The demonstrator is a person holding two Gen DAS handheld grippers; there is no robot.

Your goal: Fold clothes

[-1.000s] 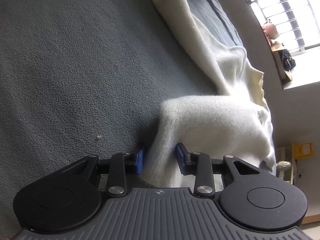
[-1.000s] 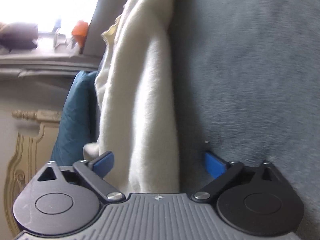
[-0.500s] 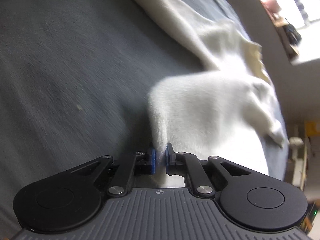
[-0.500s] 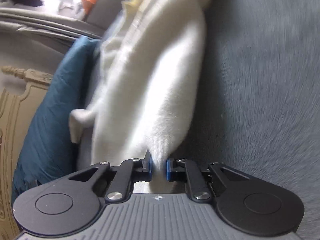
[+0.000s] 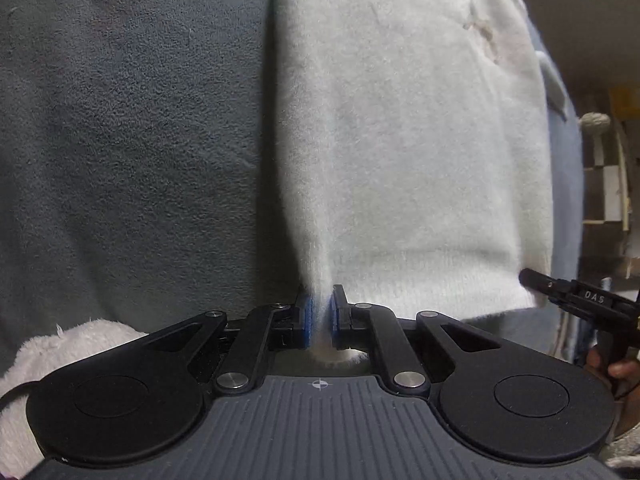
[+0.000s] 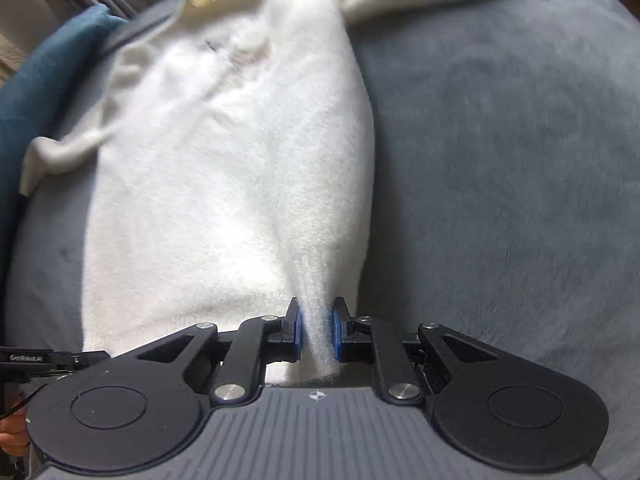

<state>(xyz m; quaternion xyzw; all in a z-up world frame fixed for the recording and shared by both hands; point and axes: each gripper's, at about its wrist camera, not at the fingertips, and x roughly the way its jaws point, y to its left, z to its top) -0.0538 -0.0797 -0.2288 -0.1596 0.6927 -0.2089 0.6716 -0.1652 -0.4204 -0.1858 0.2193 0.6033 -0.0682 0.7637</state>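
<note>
A white fluffy sweater (image 5: 400, 140) lies spread on a grey fleece blanket (image 5: 120, 140). My left gripper (image 5: 319, 316) is shut on a pinched fold at the sweater's near edge, which rises in a ridge from the blue pads. In the right wrist view the sweater (image 6: 224, 184) is drawn up into a similar ridge, and one sleeve trails off at the top. My right gripper (image 6: 316, 330) grips a thicker tuft of that edge. Its jaws are opening slightly, but the pads still press on the fabric.
The grey blanket (image 6: 500, 160) fills the right half of the right wrist view. A teal cushion (image 6: 36, 80) lies along the far left. A pale fluffy item (image 5: 60, 352) sits at the lower left beside my left gripper. Furniture (image 5: 600, 160) stands beyond the bed's right edge.
Both grippers closed on the sweater's edge and pulled it up and along. Each pinched edge now stands in a ridge, and both views have swung to look down the sweater.
</note>
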